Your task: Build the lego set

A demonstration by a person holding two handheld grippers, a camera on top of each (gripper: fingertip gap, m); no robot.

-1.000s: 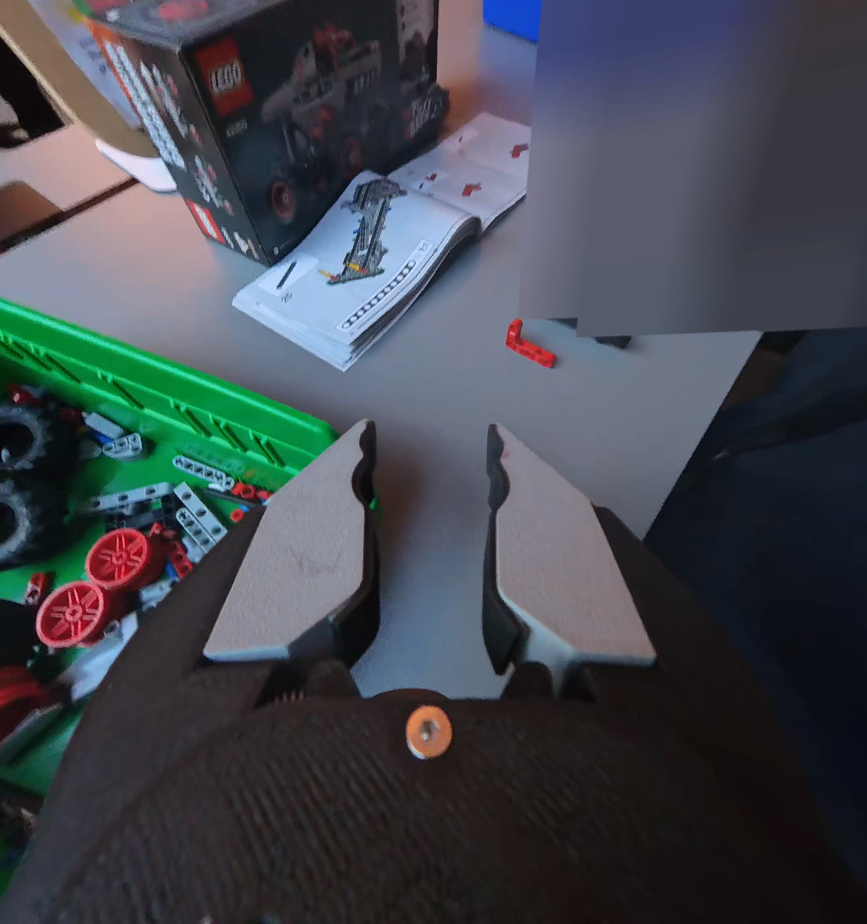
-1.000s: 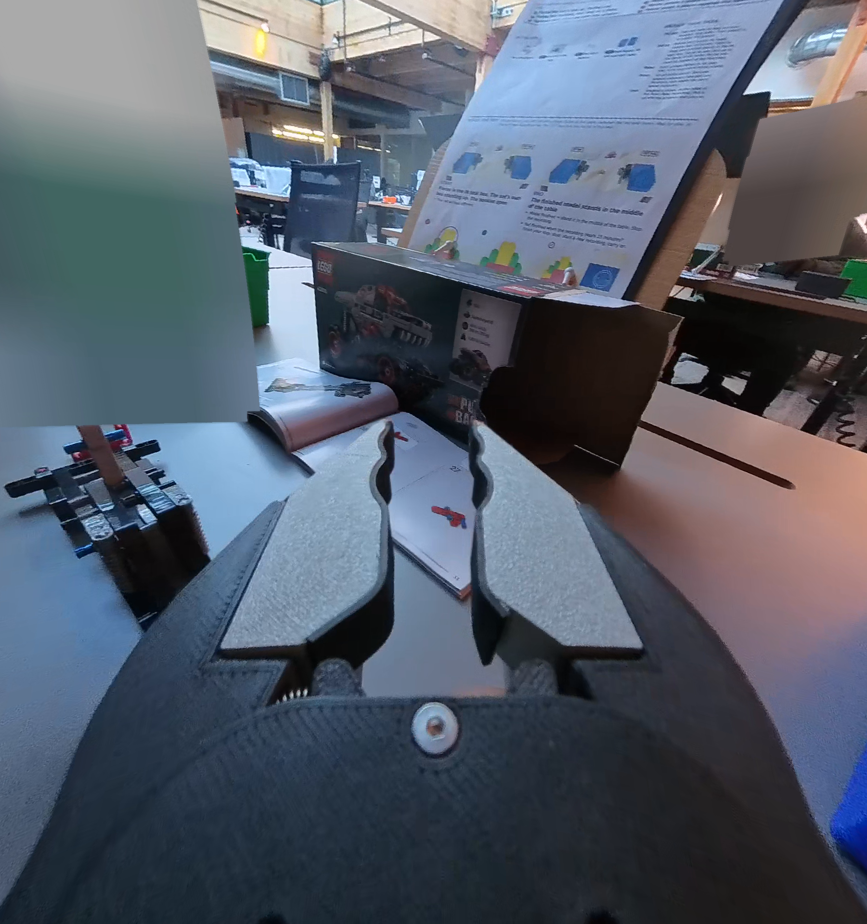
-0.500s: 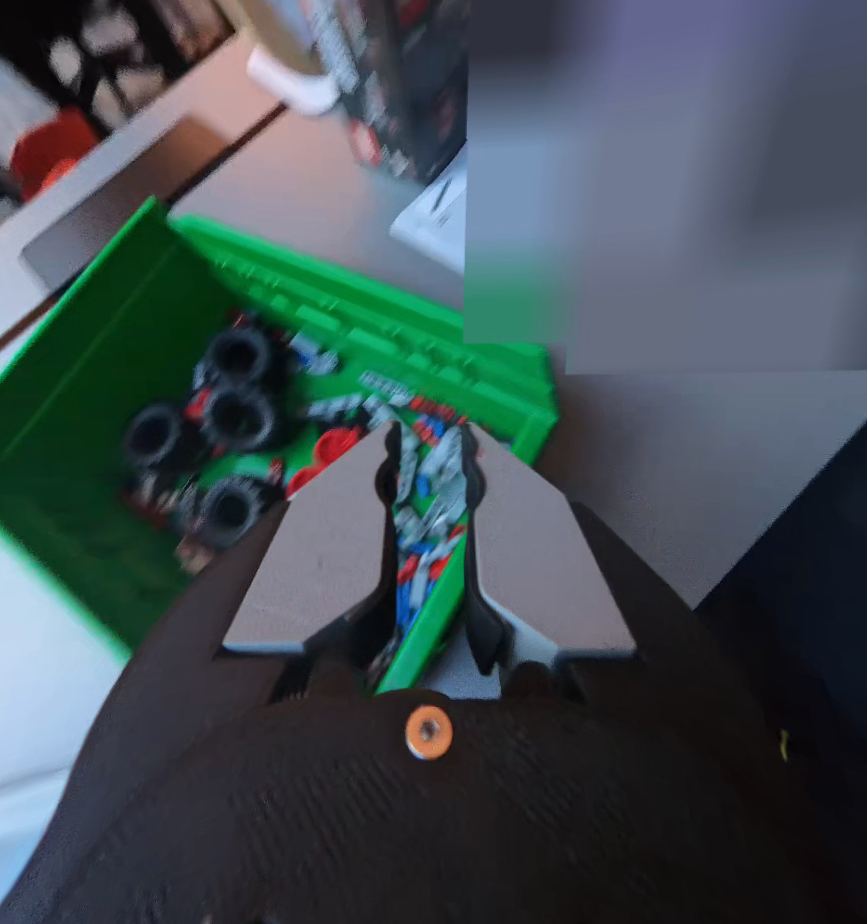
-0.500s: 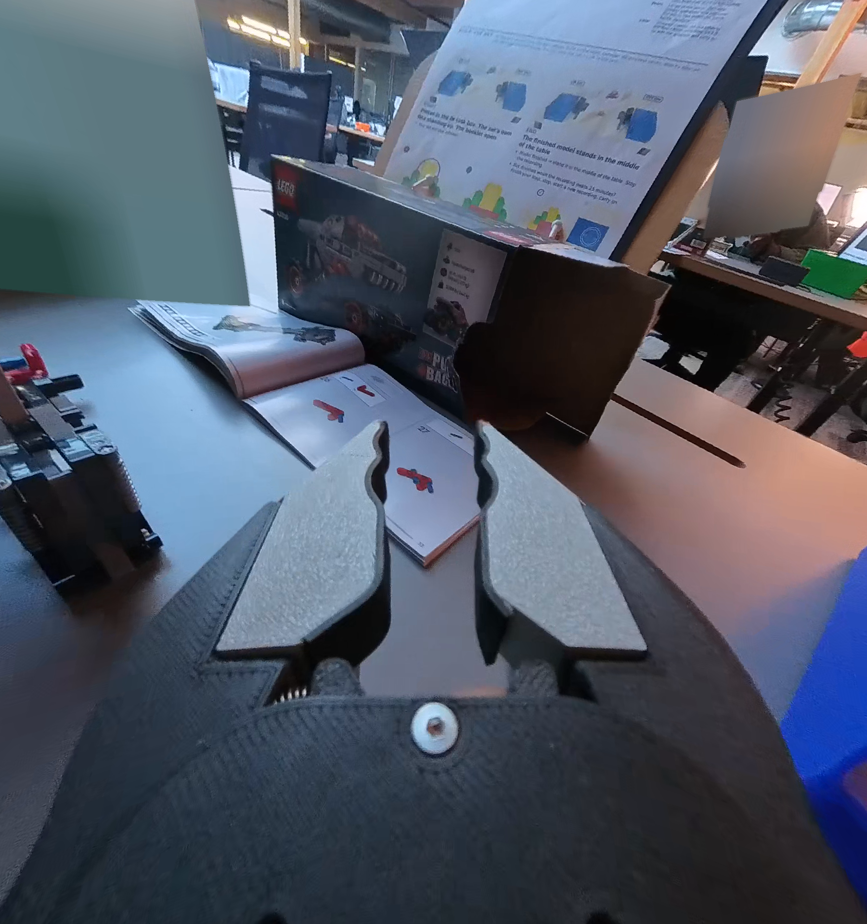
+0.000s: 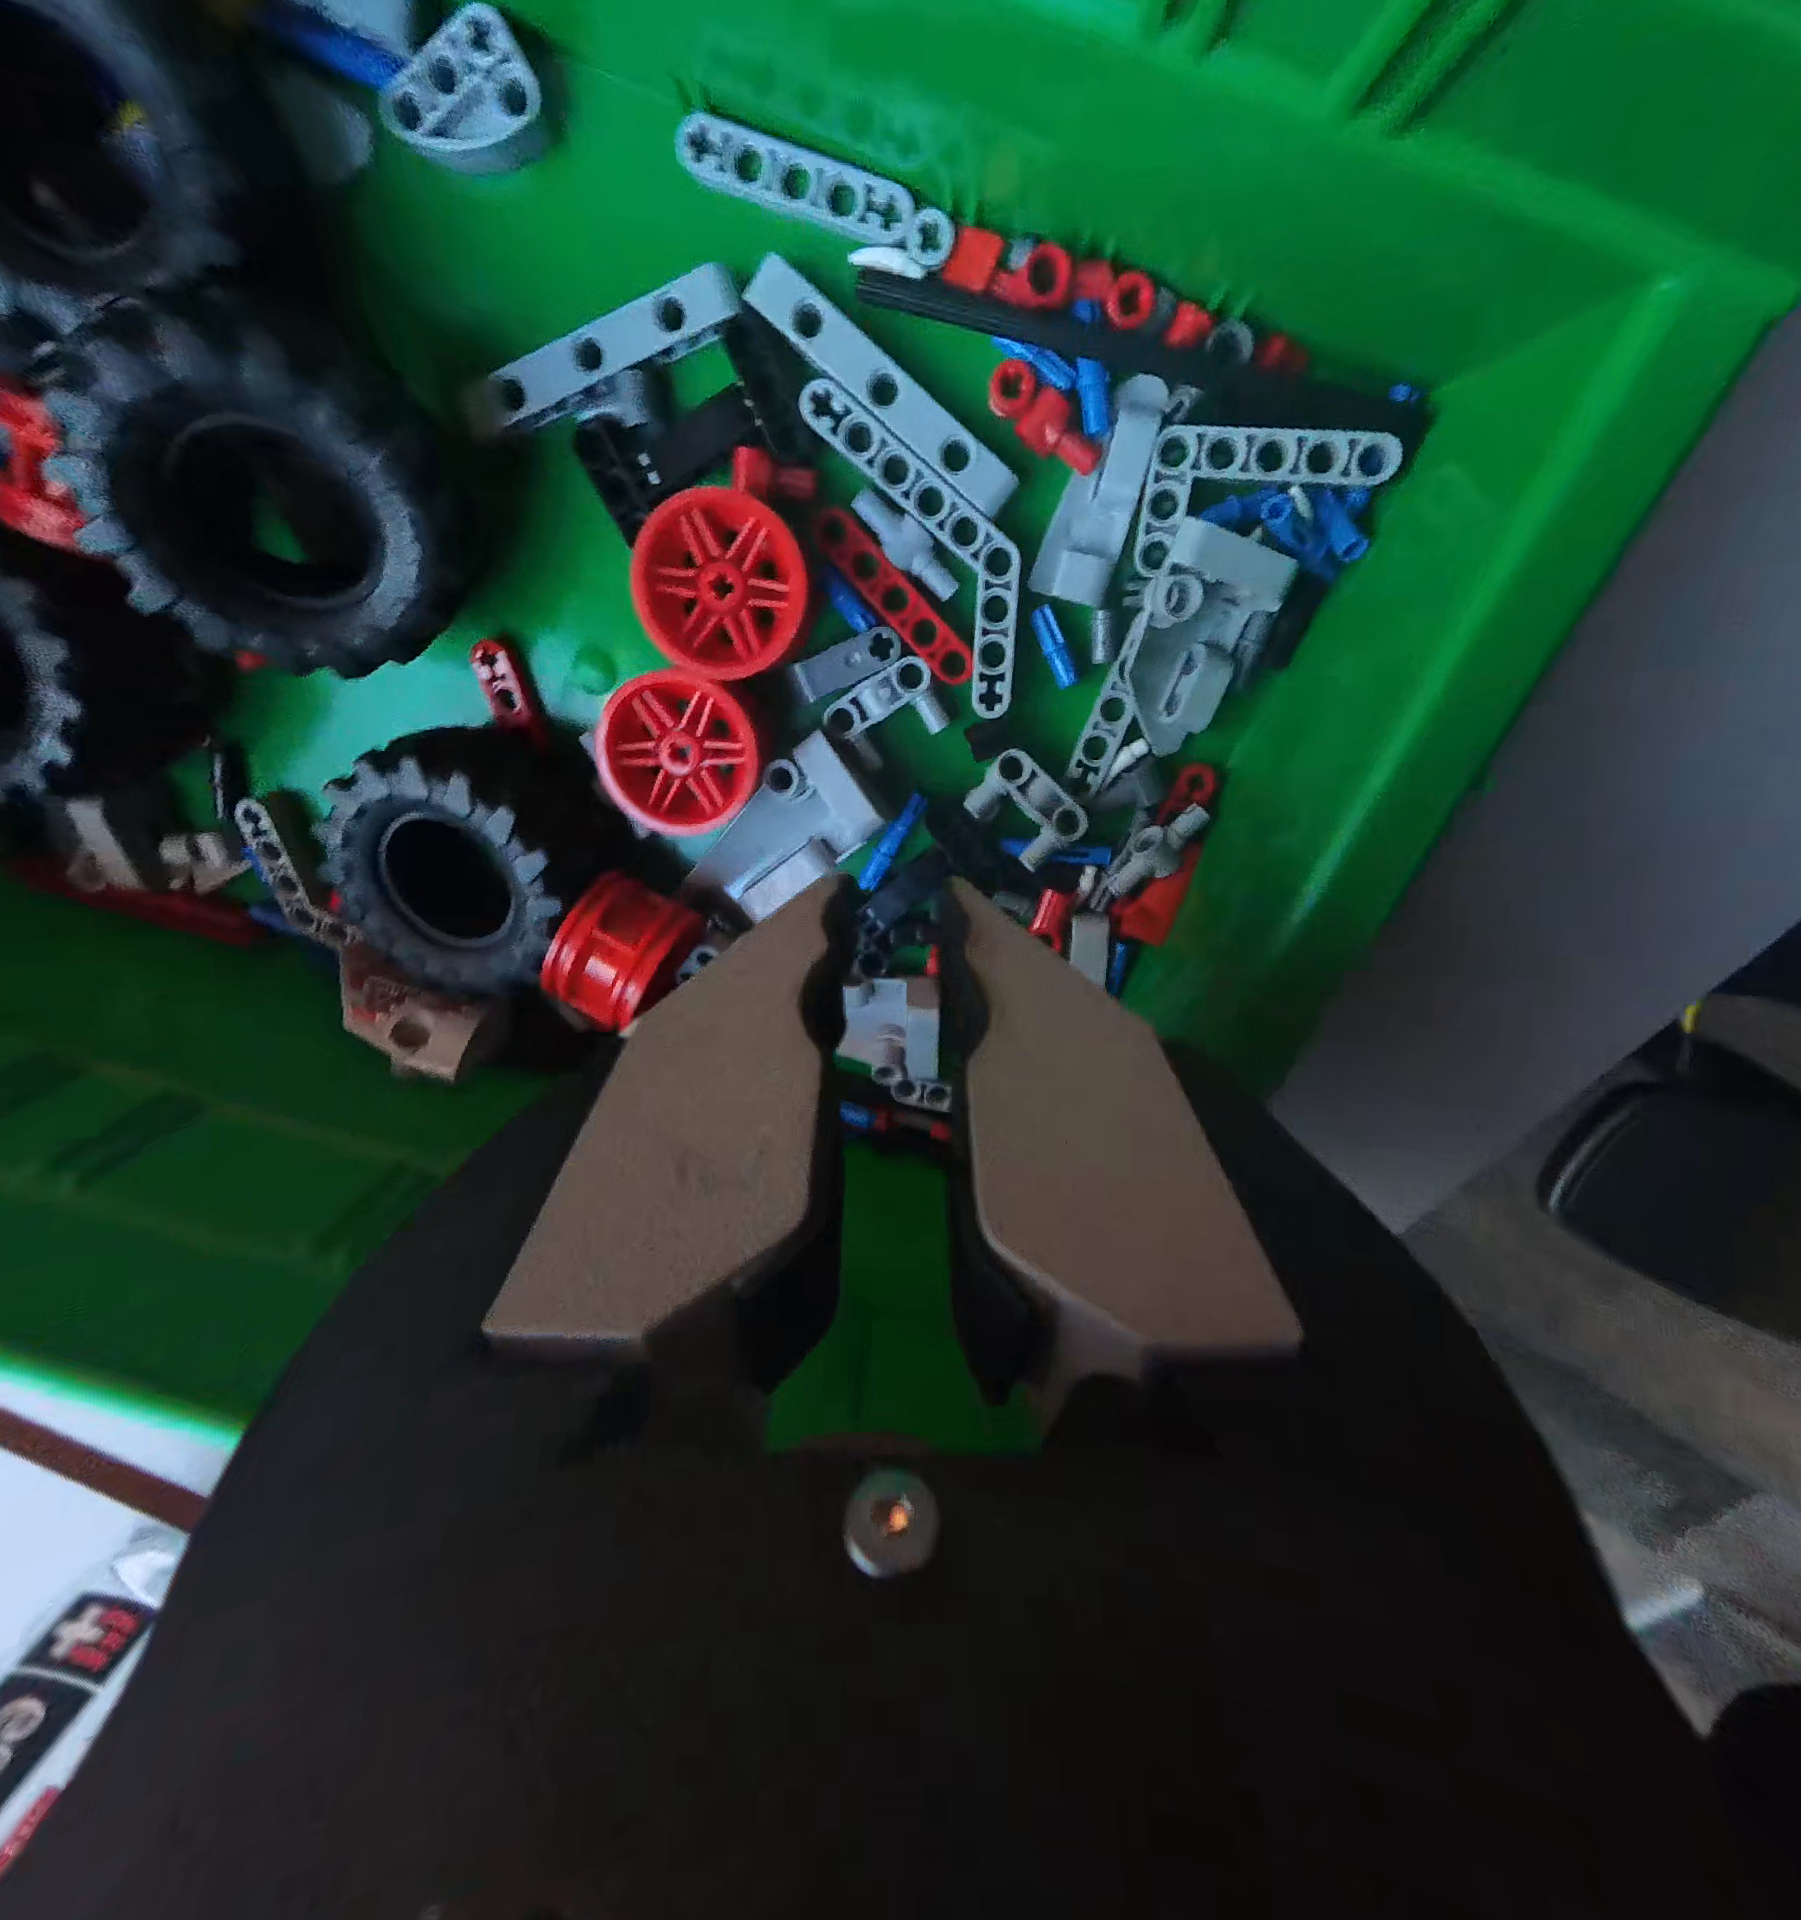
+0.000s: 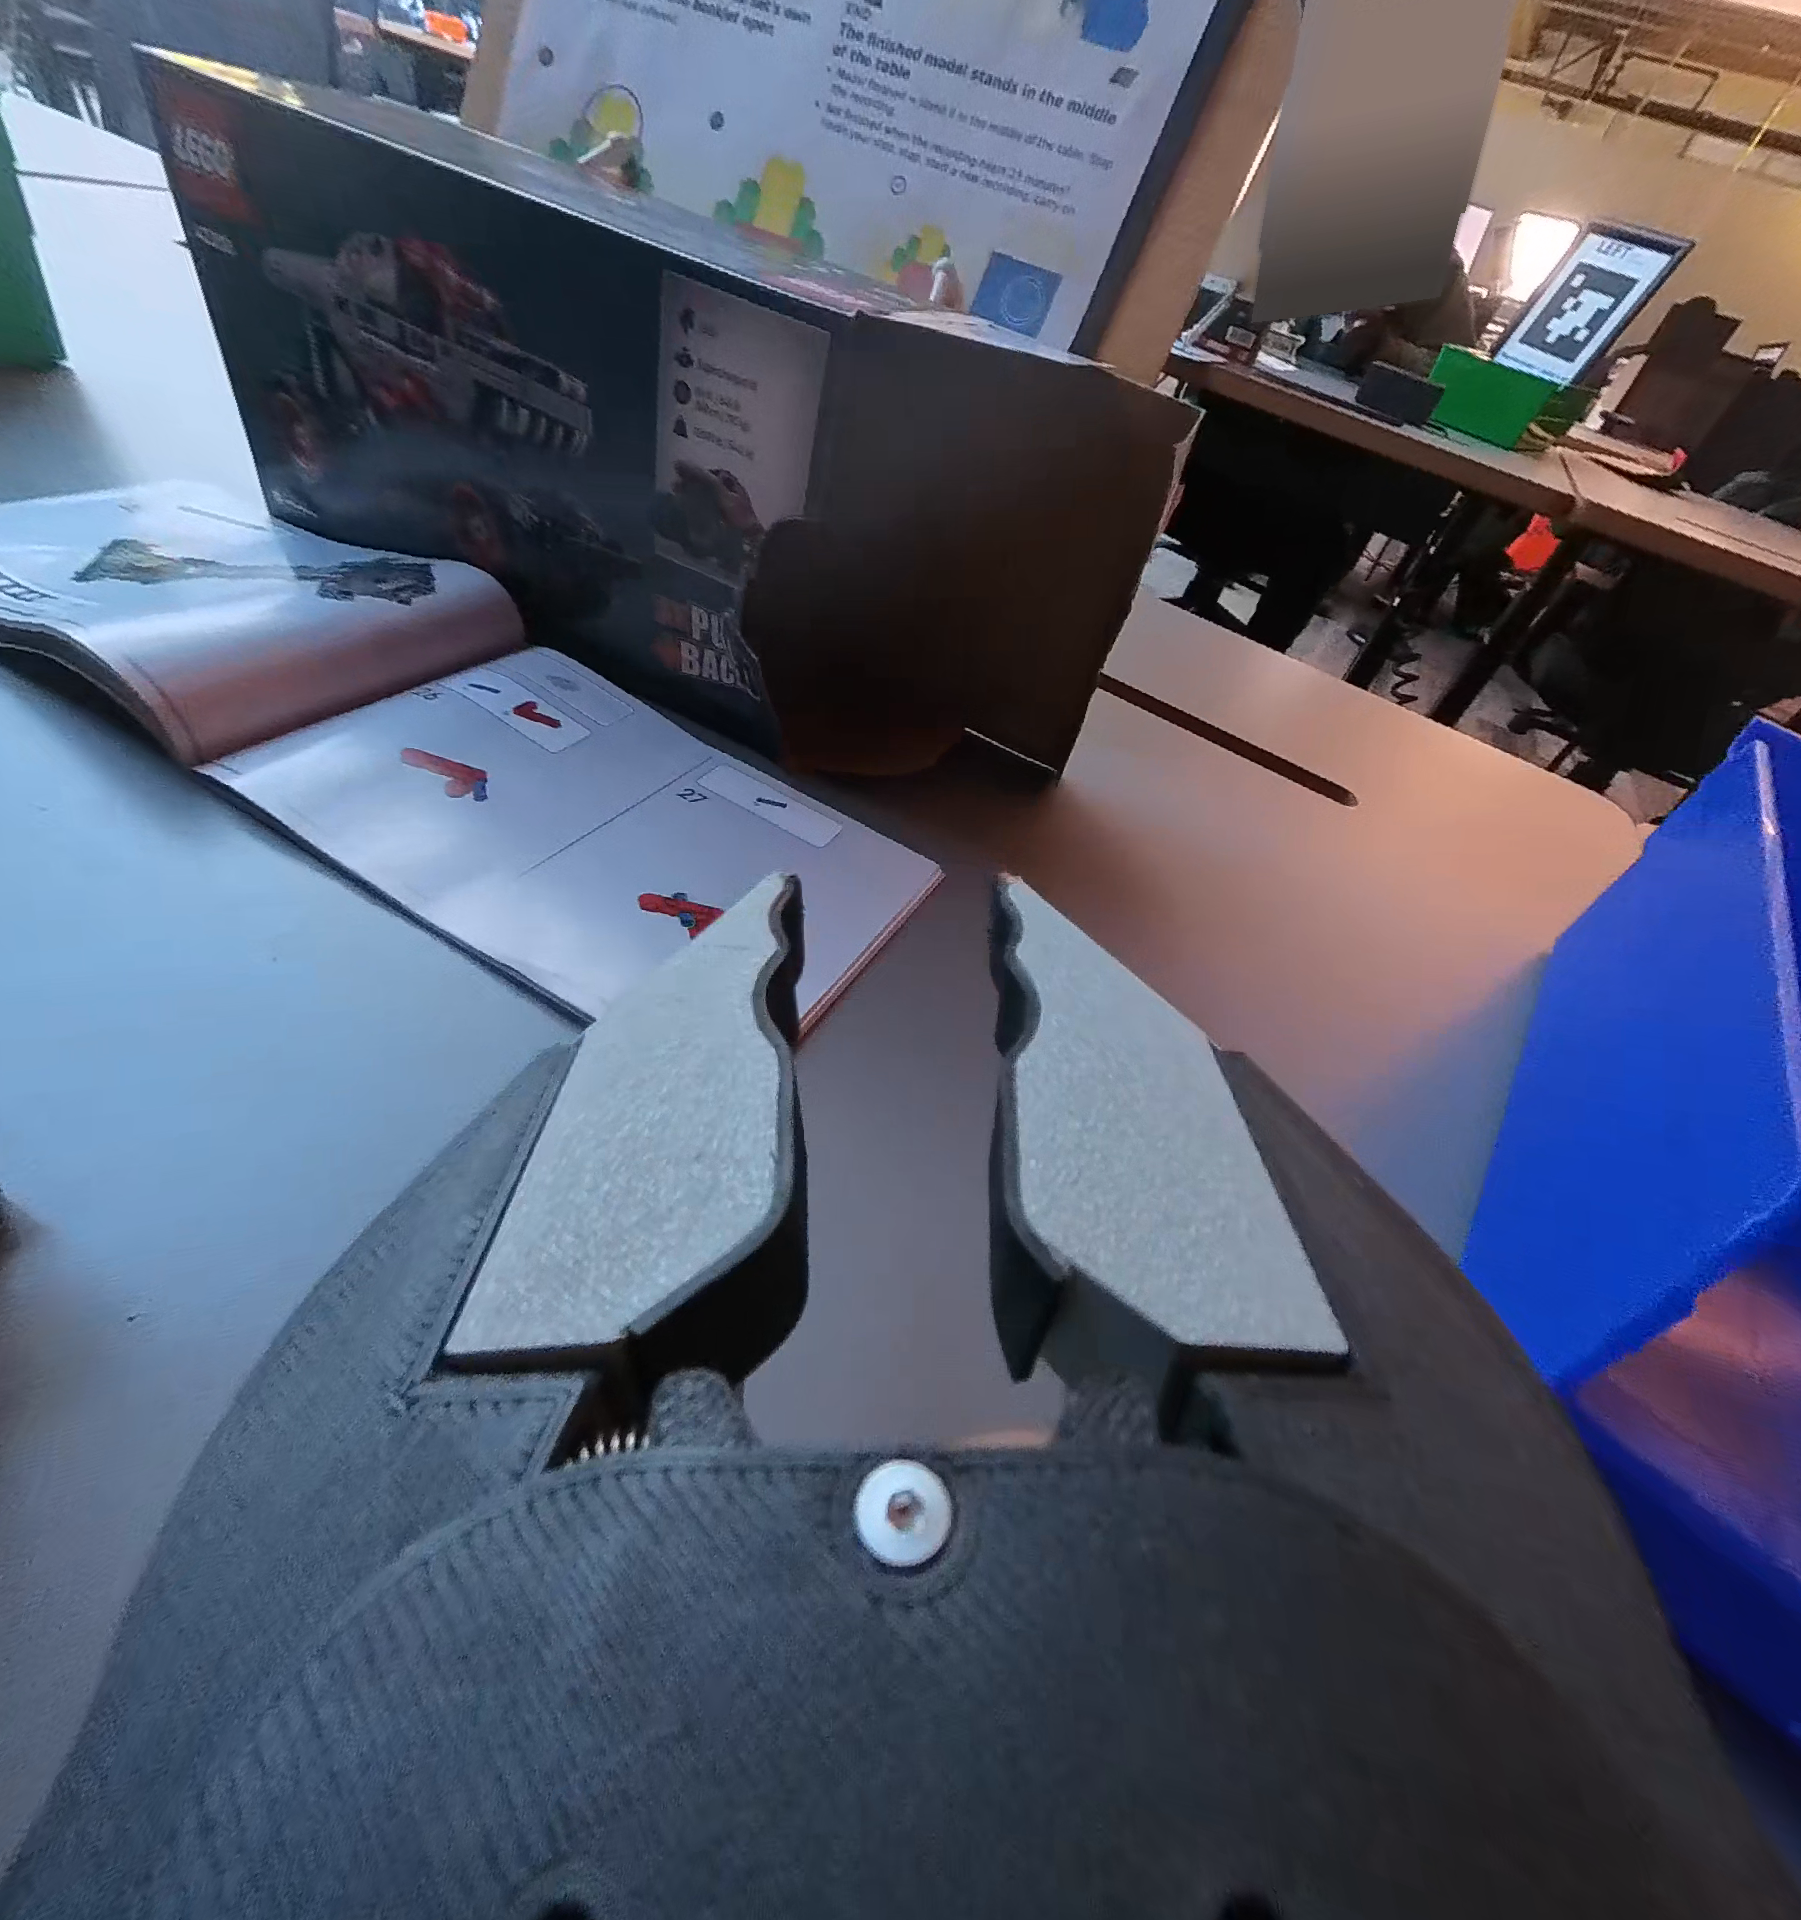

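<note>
My left gripper (image 5: 891, 906) hangs open and empty inside the green bin (image 5: 1478, 540), just above a pile of loose grey, red, blue and black pieces. A small grey piece (image 5: 891, 1023) lies under the gap between the fingers. Two red wheel hubs (image 5: 719, 584) and several black tyres (image 5: 283, 520) lie to the left of the gripper. My right gripper (image 6: 894, 906) is open and empty, low over the table, its left finger over the corner of the open instruction booklet (image 6: 522, 800).
The dark set box (image 6: 605, 416) stands behind the booklet, with a tilted instruction board (image 6: 875, 135) behind it. A blue bin (image 6: 1706, 1122) stands close on the right of the right gripper. Other tables and a person are in the background. The tips of one gripper are about 60 centimeters away from the tips of the other.
My left gripper has swung from over the table, down into the green bin, and narrowed its opening. My right gripper has moved right past the dark assembly, toward the blue bin, and opened a little wider.
</note>
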